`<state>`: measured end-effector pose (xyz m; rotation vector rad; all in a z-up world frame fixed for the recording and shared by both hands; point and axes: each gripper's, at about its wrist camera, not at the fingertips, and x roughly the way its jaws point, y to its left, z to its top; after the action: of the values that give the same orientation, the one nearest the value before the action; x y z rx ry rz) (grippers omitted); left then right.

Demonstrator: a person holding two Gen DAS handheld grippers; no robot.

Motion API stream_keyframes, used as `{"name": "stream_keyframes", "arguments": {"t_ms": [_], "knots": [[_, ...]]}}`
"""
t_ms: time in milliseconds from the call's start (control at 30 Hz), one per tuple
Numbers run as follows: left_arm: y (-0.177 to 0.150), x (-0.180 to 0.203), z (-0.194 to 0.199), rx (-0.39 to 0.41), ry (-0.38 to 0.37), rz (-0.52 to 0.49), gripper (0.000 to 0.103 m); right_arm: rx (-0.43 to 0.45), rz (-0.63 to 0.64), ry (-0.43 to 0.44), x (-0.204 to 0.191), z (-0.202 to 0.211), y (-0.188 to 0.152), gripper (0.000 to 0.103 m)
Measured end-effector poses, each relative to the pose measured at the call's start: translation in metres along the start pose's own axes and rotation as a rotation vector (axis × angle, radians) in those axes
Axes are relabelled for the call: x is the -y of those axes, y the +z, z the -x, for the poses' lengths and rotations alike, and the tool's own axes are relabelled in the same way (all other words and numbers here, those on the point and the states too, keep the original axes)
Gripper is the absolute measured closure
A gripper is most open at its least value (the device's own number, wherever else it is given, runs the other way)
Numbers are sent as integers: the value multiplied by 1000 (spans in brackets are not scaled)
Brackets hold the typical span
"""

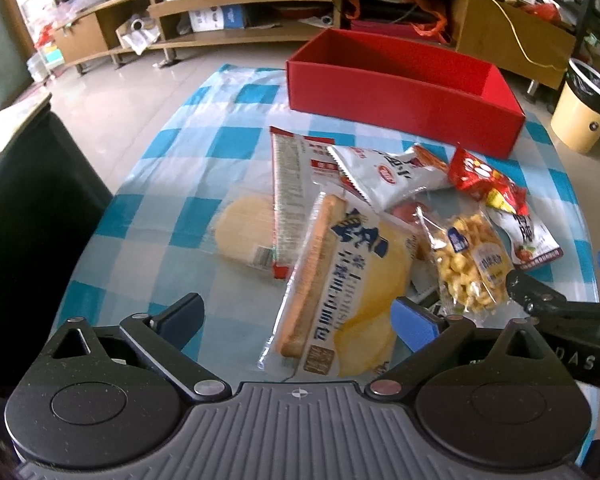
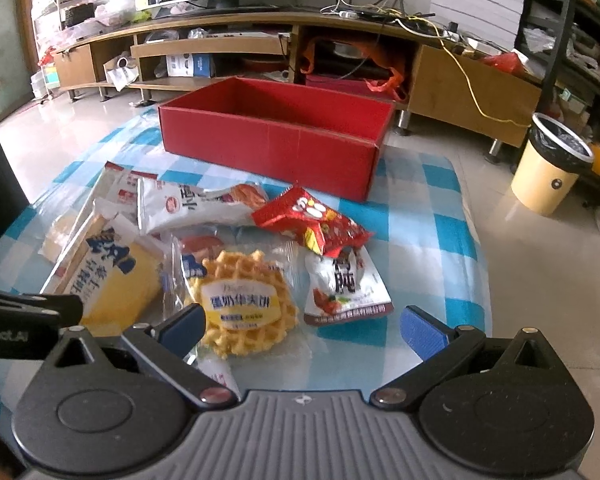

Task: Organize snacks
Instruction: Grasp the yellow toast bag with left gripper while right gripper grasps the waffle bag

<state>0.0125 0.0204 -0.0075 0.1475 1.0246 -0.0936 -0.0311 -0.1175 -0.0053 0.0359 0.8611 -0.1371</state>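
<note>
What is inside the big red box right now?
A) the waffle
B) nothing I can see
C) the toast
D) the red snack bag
B: the red box shows only bare red walls, while the waffle pack and the other snacks lie on the checked cloth in front.

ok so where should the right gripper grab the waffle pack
Judging by its pose, take the waffle pack by its clear near-right wrapper edge, coming in low from the near side. It lies flat on the tablecloth, directly ahead of the open right gripper, and that corner looks free; its left edge lies against the yellow cake pack.
</note>
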Motion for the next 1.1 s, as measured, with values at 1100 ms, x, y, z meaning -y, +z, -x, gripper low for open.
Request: {"name": "stream_keyframes", "arguments": {"t_ms": [1100], "knots": [[4, -13, -14, -25, -6, -1, 1, -207, -38, 288, 12, -73, 21, 27]]}}
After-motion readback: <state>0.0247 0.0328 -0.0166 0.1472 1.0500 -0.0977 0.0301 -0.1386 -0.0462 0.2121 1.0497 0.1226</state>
